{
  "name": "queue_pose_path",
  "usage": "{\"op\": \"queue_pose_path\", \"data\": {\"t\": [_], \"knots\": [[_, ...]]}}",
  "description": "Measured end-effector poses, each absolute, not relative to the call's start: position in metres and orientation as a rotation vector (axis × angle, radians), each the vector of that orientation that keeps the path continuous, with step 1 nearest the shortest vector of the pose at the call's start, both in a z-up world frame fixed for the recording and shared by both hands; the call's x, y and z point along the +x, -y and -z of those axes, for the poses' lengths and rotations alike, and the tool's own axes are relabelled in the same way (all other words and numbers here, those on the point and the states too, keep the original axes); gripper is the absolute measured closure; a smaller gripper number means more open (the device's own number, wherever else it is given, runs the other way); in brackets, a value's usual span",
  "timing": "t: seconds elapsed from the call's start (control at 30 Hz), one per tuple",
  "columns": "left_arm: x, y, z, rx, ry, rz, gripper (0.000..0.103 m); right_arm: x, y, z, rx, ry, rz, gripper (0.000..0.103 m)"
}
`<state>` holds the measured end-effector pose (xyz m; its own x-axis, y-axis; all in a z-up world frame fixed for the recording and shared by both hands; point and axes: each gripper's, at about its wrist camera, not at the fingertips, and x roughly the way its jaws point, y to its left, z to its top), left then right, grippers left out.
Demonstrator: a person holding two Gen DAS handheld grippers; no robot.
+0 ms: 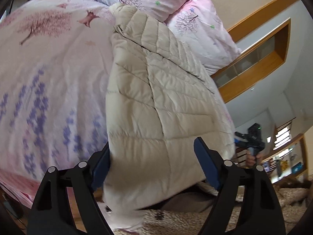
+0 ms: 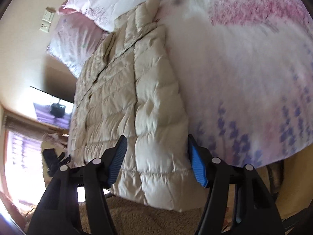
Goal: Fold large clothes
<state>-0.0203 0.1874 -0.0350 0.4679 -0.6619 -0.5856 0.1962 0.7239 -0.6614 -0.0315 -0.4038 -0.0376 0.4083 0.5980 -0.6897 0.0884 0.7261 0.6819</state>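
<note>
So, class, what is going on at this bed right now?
A person holding a gripper in each hand is folding a beige quilted coat laid on the floral bedspread. One side is already folded over. The left gripper and right gripper both sit open at the coat's near hem, gripping nothing.

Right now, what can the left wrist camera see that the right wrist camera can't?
Only the left wrist view shows the wooden wall shelf and a hand holding the right tool. Only the right wrist view shows the wall switch plate and the bright window. Both show the beige puffy coat on the pink flowered bed, with pillows.
</note>
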Motion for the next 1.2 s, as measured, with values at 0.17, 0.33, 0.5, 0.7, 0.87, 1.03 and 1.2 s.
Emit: {"op": "queue_pose_path", "data": {"t": [0.17,0.33,0.5,0.7,0.87,1.03,1.2], "knots": [[-0.038,-0.189,0.038,-0.598,-0.935,0.582,0.025,-0.045,0.401,0.039,0.722,-1.145,-0.439,0.041],[-0.054,-0.19,0.043,-0.615,-0.966,0.566,0.025,-0.059,0.398,0.033,0.685,-1.169,-0.446,0.041],[-0.056,-0.188,0.06,-0.635,-1.009,0.546,0.028,-0.066,0.4,0.037,0.696,-1.177,-0.47,0.04],[-0.048,-0.192,0.082,-0.667,-1.045,0.51,0.031,-0.073,0.406,0.044,0.711,-1.203,-0.435,0.04],[-0.042,-0.194,0.091,-0.723,-1.032,0.545,0.031,-0.072,0.399,0.063,0.763,-1.218,-0.47,0.039],[-0.044,-0.192,0.093,-0.743,-1.037,0.576,0.054,-0.071,0.388,0.07,0.797,-1.205,-0.523,0.08],[-0.051,-0.193,0.085,-0.733,-1.014,0.596,0.077,-0.074,0.379,0.05,0.728,-1.173,-0.547,0.088]]}}
